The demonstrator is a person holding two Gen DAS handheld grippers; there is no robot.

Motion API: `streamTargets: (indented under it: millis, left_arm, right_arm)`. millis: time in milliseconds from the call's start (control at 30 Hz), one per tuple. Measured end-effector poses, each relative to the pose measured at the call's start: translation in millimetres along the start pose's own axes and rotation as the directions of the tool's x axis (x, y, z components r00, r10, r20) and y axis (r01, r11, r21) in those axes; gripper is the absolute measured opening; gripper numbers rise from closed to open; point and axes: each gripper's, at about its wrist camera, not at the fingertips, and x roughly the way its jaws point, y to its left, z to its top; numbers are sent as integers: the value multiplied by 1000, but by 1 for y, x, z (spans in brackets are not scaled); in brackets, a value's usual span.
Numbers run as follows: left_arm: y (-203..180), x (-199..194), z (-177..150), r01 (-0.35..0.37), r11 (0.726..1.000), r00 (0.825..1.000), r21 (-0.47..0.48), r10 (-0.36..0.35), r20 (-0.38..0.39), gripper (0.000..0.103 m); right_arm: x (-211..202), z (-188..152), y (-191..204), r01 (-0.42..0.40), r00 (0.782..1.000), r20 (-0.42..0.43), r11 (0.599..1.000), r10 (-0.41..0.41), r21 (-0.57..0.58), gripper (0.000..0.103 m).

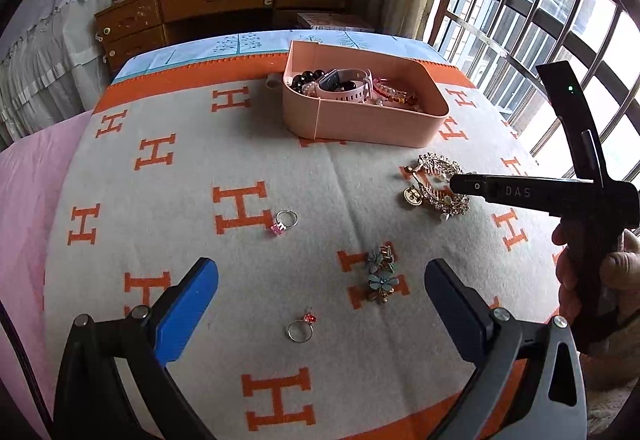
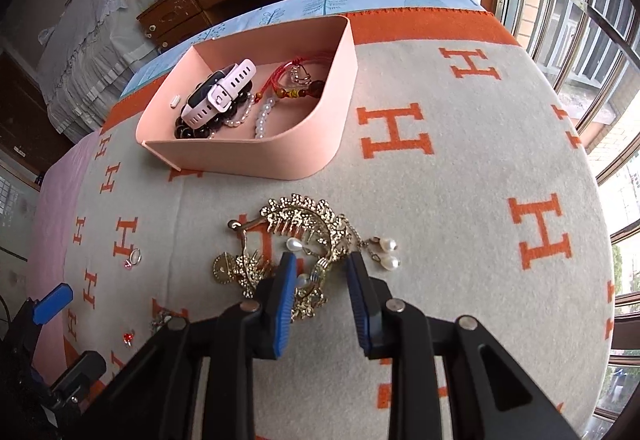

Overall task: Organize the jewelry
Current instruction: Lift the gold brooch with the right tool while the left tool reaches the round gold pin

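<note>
A pink box (image 1: 372,121) (image 2: 256,155) at the far side of the blanket holds a pink watch (image 2: 218,95), dark beads and bracelets. A gold hair ornament with pearls (image 2: 304,236) (image 1: 434,175) lies in front of it. My right gripper (image 2: 320,260) straddles the ornament's near part with its jaws partly open, not closed on it; its body (image 1: 520,193) shows in the left wrist view. My left gripper (image 1: 320,272) is open and empty above the blanket. Two rings (image 1: 286,220) (image 1: 302,328) and blue flower clips (image 1: 382,272) lie before it.
The orange-and-grey H-patterned blanket (image 1: 248,159) covers a bed. A pink sheet (image 1: 28,191) lies to the left. A wooden dresser (image 1: 216,3) stands behind and barred windows (image 1: 540,19) to the right.
</note>
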Motion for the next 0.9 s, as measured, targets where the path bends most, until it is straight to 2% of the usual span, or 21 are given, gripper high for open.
streamTargets:
  millis: [167, 267, 400, 467, 567, 667, 833, 900]
  left_arm:
    - [-15, 3, 8, 11, 998, 1000, 54, -11, -1, 102]
    - [-28, 7, 14, 16, 991, 1000, 134, -15, -7, 102]
    - [-46, 20, 24, 46, 967, 999, 252, -41, -27, 102]
    - [-57, 31, 28, 72, 945, 997, 320, -59, -53, 101]
    - [-71, 47, 36, 98, 910, 993, 404, -65, -95, 92]
    - [-77, 64, 45, 137, 890, 987, 435, -84, -140, 82]
    - [-80, 88, 53, 176, 865, 975, 469, -87, -205, 54]
    - [-81, 95, 54, 184, 853, 972, 488, -86, -217, 47]
  right_arm:
    - [0, -6, 11, 63, 998, 22, 995, -61, -72, 13]
    - [-4, -8, 4, 40, 999, 36, 998, -39, -42, 8]
    - [-16, -14, -23, 39, 998, 56, 999, -40, 16, 8]
    - [-21, -20, -42, 31, 998, 55, 998, -34, 60, 8]
    - [-31, -32, -62, 13, 998, 65, 994, -21, 110, 8]
    - [-38, -45, -77, -12, 997, 72, 990, 1, 144, 9]
    - [-42, -63, -89, -50, 995, 89, 986, 36, 162, 9]
    - [-43, -66, -89, -64, 994, 94, 984, 48, 169, 9]
